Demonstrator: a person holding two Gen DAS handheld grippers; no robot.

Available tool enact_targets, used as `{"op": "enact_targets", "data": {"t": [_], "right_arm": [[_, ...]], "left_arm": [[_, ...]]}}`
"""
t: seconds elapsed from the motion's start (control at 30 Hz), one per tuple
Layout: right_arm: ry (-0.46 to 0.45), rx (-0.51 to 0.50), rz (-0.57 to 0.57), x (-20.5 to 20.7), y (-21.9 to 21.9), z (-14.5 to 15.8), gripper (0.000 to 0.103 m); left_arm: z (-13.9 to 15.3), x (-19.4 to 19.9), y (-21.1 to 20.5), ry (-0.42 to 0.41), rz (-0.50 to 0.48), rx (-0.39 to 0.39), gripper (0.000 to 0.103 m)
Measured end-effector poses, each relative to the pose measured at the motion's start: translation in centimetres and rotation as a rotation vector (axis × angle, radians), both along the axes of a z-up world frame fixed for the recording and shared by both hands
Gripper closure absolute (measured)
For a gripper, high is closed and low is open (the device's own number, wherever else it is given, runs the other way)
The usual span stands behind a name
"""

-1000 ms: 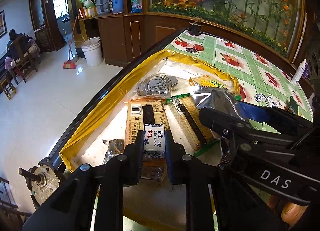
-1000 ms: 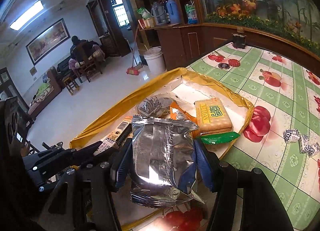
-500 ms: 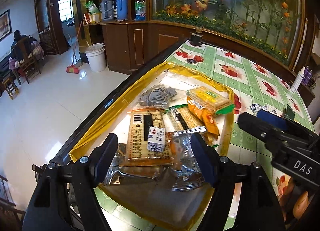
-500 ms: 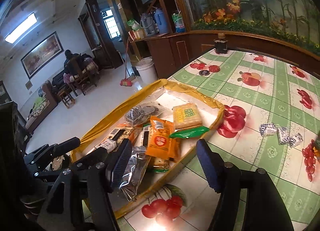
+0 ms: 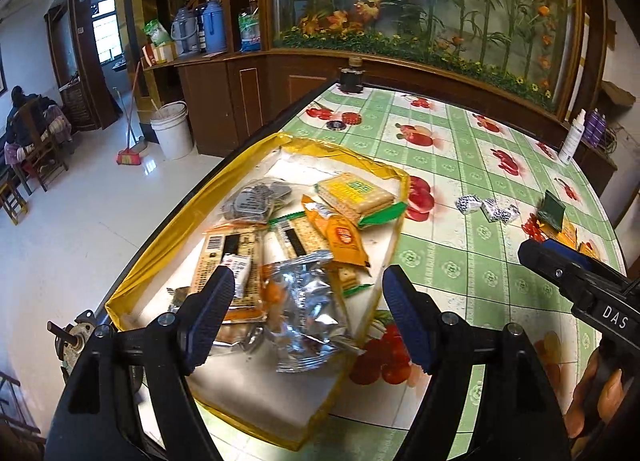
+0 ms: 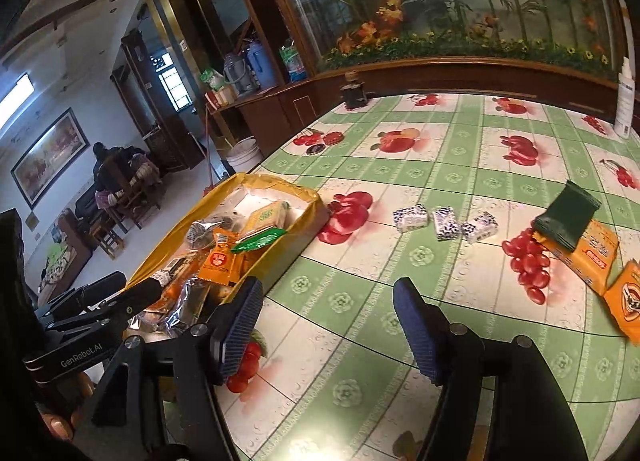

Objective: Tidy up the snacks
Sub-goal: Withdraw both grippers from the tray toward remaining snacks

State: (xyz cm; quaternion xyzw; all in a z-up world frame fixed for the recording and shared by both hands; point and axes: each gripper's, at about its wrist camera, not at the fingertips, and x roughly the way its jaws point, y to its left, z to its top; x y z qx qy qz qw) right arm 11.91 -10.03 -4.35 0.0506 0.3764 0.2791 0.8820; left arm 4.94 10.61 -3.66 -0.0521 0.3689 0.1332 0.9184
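Observation:
A yellow-rimmed box (image 5: 132, 281) (image 6: 308, 217) at the table's left edge holds several snacks: a silver foil bag (image 5: 308, 309), cracker packs (image 5: 352, 197), an orange sachet (image 5: 344, 237) (image 6: 218, 257). My left gripper (image 5: 308, 321) is open and empty above the box's near end. My right gripper (image 6: 328, 325) is open and empty over bare tablecloth right of the box. Three small blue-white candies (image 6: 444, 221) (image 5: 486, 209), a dark green packet (image 6: 566, 217) and orange packets (image 6: 588, 261) lie loose on the table.
The table has a green fruit-print cloth (image 6: 460, 149). A white bottle (image 6: 624, 101) stands at its far right, a dark jar (image 6: 354, 95) at the far edge. A wooden planter wall runs behind. The table's left edge drops to the floor.
Both grippers let go of their snacks, the small white candy and the silver foil bag, into the box, opened and pulled back. The right one swung right toward the loose snacks.

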Motion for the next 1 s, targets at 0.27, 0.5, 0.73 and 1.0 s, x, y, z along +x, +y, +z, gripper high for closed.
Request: {"op": "enact_targets", "data": {"t": [0.27,0.5,0.73,1.0], "right_arm": [[0.020,0.009,-0.092,-0.1,-5.4,-1.0,0.033],[0.042,0.008,-0.202,0.3,-11.0,-1.9,0.033],[0.038,-0.004,-0.274,1.0,-15.0,-2.4,0.033],[0.082,-0.045,-0.394,2.8,-20.6,-3.8,0.025]], "left_arm": [[-0.1,1.2,-3.1,0.020,-0.057,0.007,0.026],[-0.9,3.4,-6.7,0.053,-0.138,0.008,0.026],[-1.4,6.7,-9.8,0.068,-0.228,0.021,0.026],[-3.8,12.6,-11.2,0.136,-0.315,0.025,0.027]]}}
